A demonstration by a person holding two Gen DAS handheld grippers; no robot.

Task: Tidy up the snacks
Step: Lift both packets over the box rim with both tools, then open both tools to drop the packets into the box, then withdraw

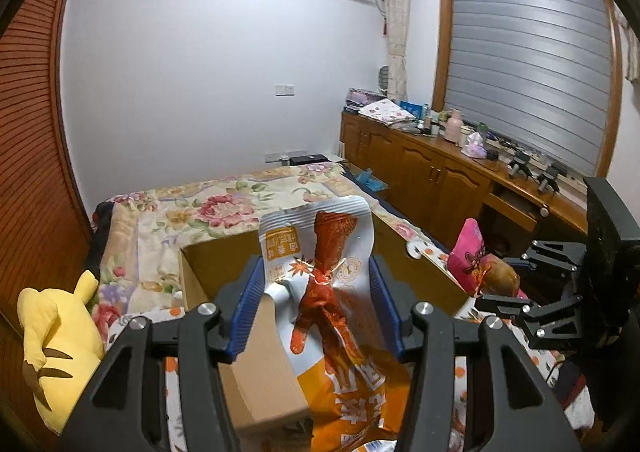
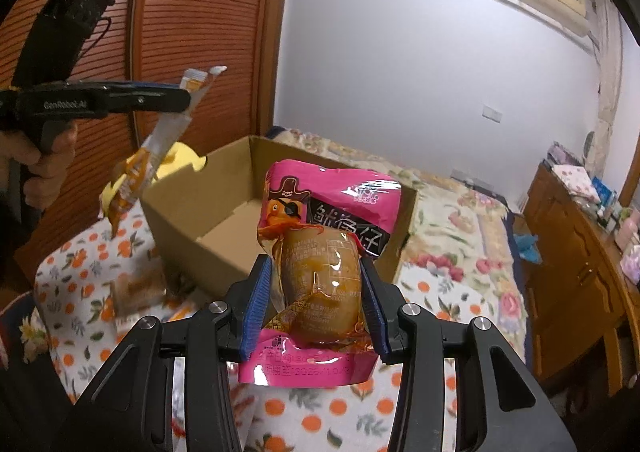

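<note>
My left gripper [image 1: 316, 284] is shut on a white and orange snack packet [image 1: 324, 252], held up in the air above the near wall of an open cardboard box [image 1: 216, 256]. In the right wrist view the same packet [image 2: 156, 147] hangs from the left gripper [image 2: 176, 99], which a hand holds at the left. My right gripper [image 2: 316, 284] is shut on a pink snack packet [image 2: 320, 252] with a brown piece inside, raised in front of the cardboard box [image 2: 224, 187]. That pink packet [image 1: 480, 256] and the right gripper [image 1: 516, 308] show at the right of the left wrist view.
The box stands on a bed with a flowered quilt [image 1: 208, 207] and an orange-print cloth [image 2: 80, 292]. More small packets [image 2: 136, 288] lie on the cloth left of the box. A yellow plush toy [image 1: 60, 336] sits at the left. Wooden cabinets [image 1: 440, 179] line the right wall.
</note>
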